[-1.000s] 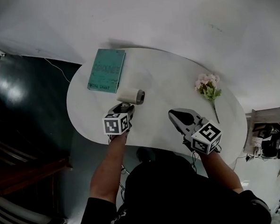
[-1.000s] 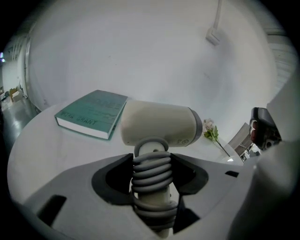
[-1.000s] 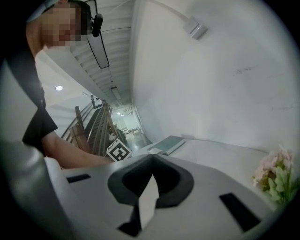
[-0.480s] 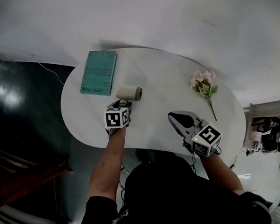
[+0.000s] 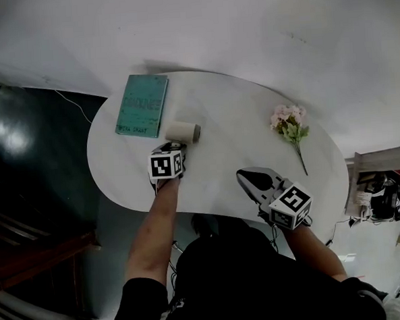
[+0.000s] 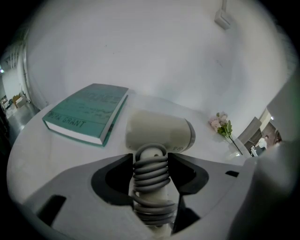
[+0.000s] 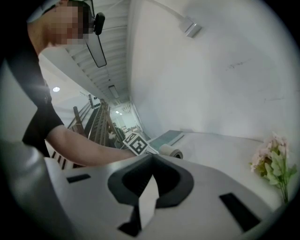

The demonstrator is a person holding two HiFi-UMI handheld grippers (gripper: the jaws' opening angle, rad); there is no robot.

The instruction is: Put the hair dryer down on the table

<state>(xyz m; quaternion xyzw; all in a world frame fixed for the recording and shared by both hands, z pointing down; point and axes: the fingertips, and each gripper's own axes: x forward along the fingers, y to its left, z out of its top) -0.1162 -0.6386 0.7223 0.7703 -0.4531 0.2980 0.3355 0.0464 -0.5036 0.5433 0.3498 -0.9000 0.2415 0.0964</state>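
Observation:
A cream hair dryer (image 5: 183, 132) with a grey cord coiled round its handle is over the white table (image 5: 231, 120), just right of the teal book (image 5: 141, 105). My left gripper (image 5: 168, 150) is shut on the corded handle, and the barrel (image 6: 159, 133) points right beyond the jaws of the left gripper (image 6: 151, 161). Whether the barrel rests on the tabletop I cannot tell. My right gripper (image 5: 246, 177) hovers near the table's front edge, shut with nothing in it; in the right gripper view its jaws (image 7: 151, 157) meet.
A sprig of pink flowers (image 5: 289, 125) lies at the table's right side, also seen at the right as flowers (image 7: 274, 164). The book (image 6: 86, 117) lies left of the dryer. A dark floor drops away left of the table and a white wall rises behind it.
The left gripper and the hair dryer have edged slightly farther over the table, closer to the book. The right gripper has drifted a little toward the table's front edge.

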